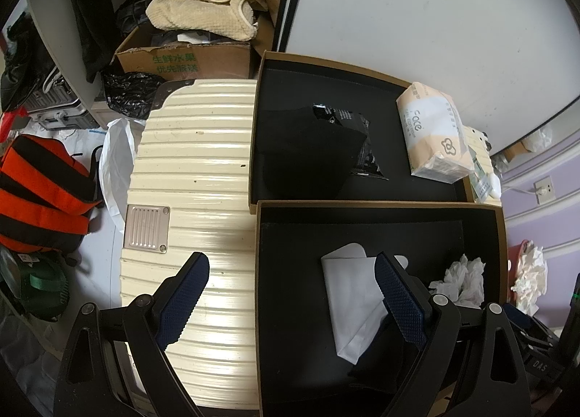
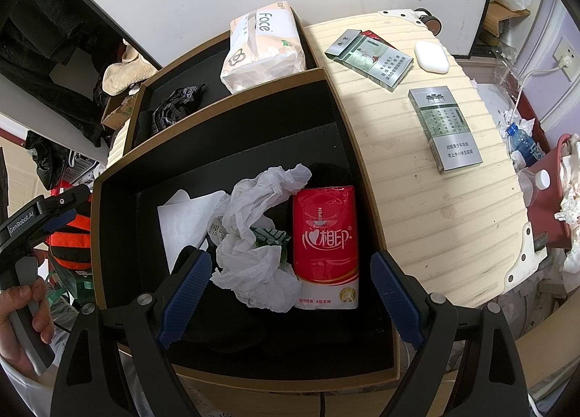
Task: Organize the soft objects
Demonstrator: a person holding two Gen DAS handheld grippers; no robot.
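Observation:
Two black-lined cardboard boxes lie on a cream suitcase [image 1: 188, 170]. The near box [image 2: 232, 377] holds a red tissue pack [image 2: 326, 246], a crumpled white plastic bag [image 2: 253, 228] and a white folded sheet [image 2: 185, 221]. The far box [image 1: 326, 65] holds a black cloth [image 1: 308, 149], a black crinkled packet [image 1: 359, 127] and a peach tissue pack [image 1: 435, 134]. My left gripper [image 1: 291, 272] is open and empty, over the near box's left edge above the white sheet [image 1: 355, 308]. My right gripper [image 2: 291, 268] is open and empty above the red pack.
On the suitcase lid right of the boxes lie two cigarette cartons [image 2: 369, 58] [image 2: 446, 127] and a white case [image 2: 431, 56]. A cardboard box with cream towels [image 1: 203, 11] stands behind. An orange and black bag [image 1: 40, 192] lies on the floor at left.

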